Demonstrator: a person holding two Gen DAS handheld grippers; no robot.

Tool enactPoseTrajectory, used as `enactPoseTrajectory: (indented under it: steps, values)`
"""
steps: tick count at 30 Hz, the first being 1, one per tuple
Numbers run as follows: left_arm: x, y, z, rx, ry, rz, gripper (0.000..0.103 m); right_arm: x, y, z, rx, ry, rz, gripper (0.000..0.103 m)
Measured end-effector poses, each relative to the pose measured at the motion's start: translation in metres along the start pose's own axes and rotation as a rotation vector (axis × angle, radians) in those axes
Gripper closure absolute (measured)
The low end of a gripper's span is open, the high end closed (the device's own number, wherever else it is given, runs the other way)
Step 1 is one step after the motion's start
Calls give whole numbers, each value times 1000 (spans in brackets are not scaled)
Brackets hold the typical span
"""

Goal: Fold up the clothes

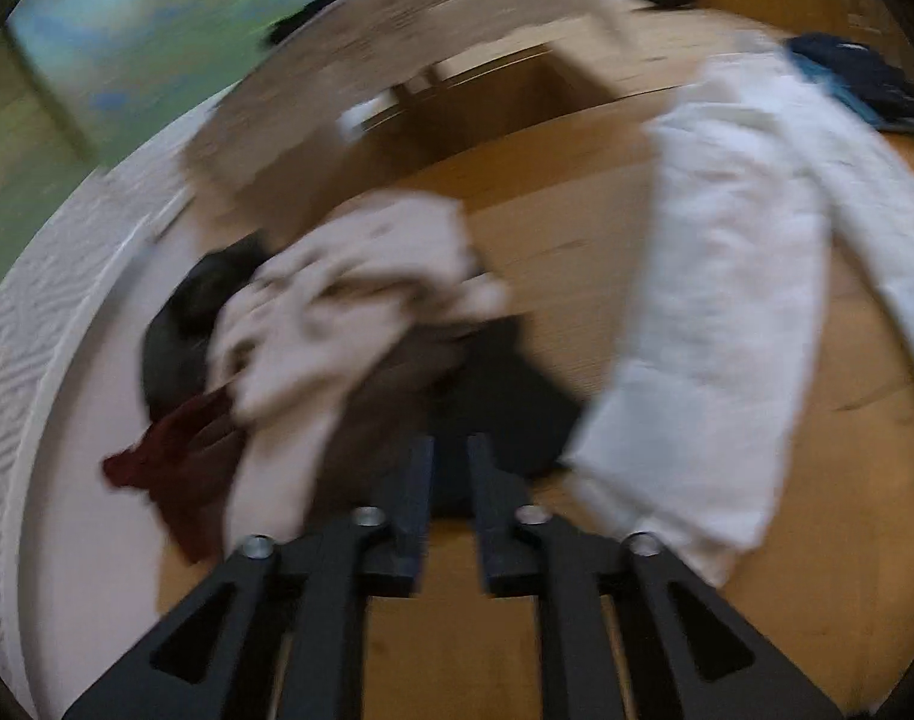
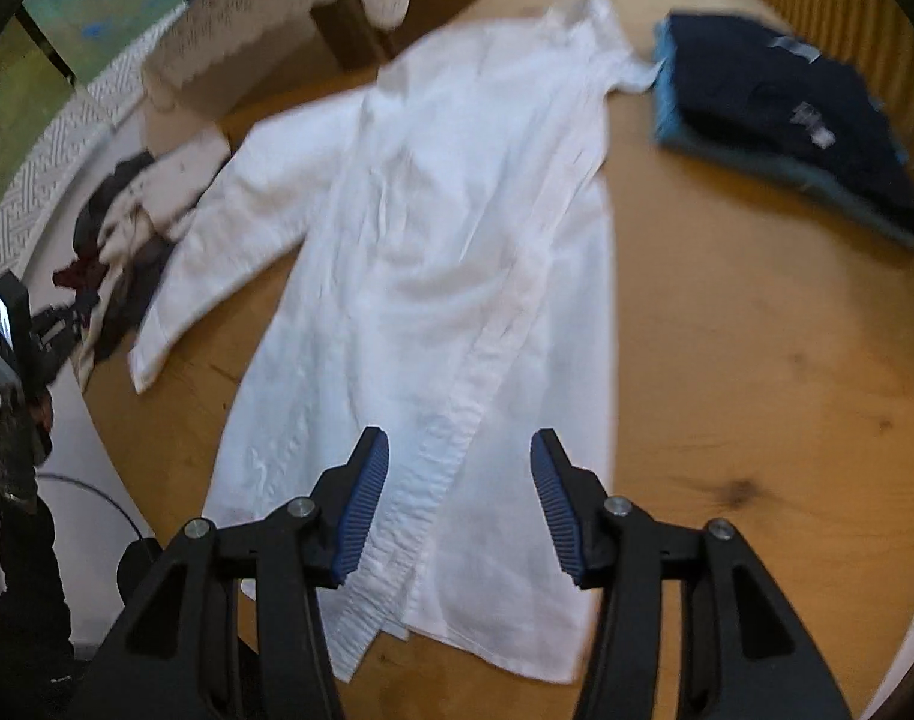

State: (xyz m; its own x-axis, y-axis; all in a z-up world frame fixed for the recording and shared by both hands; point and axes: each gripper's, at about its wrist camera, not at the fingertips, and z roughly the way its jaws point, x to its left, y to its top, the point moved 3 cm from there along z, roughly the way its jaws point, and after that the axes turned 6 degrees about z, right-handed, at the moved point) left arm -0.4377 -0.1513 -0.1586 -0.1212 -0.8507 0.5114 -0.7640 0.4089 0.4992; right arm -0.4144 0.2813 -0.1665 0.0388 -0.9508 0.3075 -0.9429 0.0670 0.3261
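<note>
You had soft, even indoor light in both views, with no hard shadows and no glare on the table [image 2: 727, 360]. Your left wrist view was heavily smeared by motion: the pile [image 1: 336, 324] and the shirt [image 1: 727, 300] lost their edges, and the box [image 1: 396, 90] behind was streaked. Only the left gripper [image 1: 450, 450] stayed fairly crisp. Your right wrist view was sharper, with the shirt's folds readable, though the dark stack [image 2: 781, 114] was a little soft. Both pictures bent strongly toward the rim, and black vignette filled the corners. The shirt looked bright, close to washed out.
</note>
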Motion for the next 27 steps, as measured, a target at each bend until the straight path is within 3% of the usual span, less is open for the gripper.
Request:
enactPoseTrajectory:
  steps: [2, 3, 5, 8, 11, 13, 18, 21, 25, 27]
  values:
    - [8, -4, -7, -16, -7, -36, 72, 4, -4, 13, 21, -25, -23, 54]
    - [2, -5, -18, -41, -52, -29, 72, 5, -7, 17, 30, -42, -36, 54]
    - [-24, -3, -48, -111, -188, 32, 69, 7, -12, 23, 44, -62, -51, 54]
    - [-80, 0, -87, -186, -381, 157, 55, 5, -20, 24, 58, -56, -42, 54]
    - [-148, 1, -118, -213, -579, 280, 55, 1, -27, 19, 37, -84, -51, 54]
    - [-192, -1, -136, -235, -648, 392, 55, -9, -33, 14, 21, -105, -45, 54]
    - [-277, -5, -160, -269, -707, 627, 55, -36, -49, 10, -6, -183, -39, 58]
    - [-297, 0, -156, -244, -745, 642, 55, -40, -59, 17, 8, -190, -51, 70]
    - [-305, 1, -137, -176, -728, 644, 55, -25, -73, 24, -2, -242, -145, 74]
    - [-294, -6, -126, -138, -730, 620, 55, -13, -80, 25, -16, -260, -187, 86]
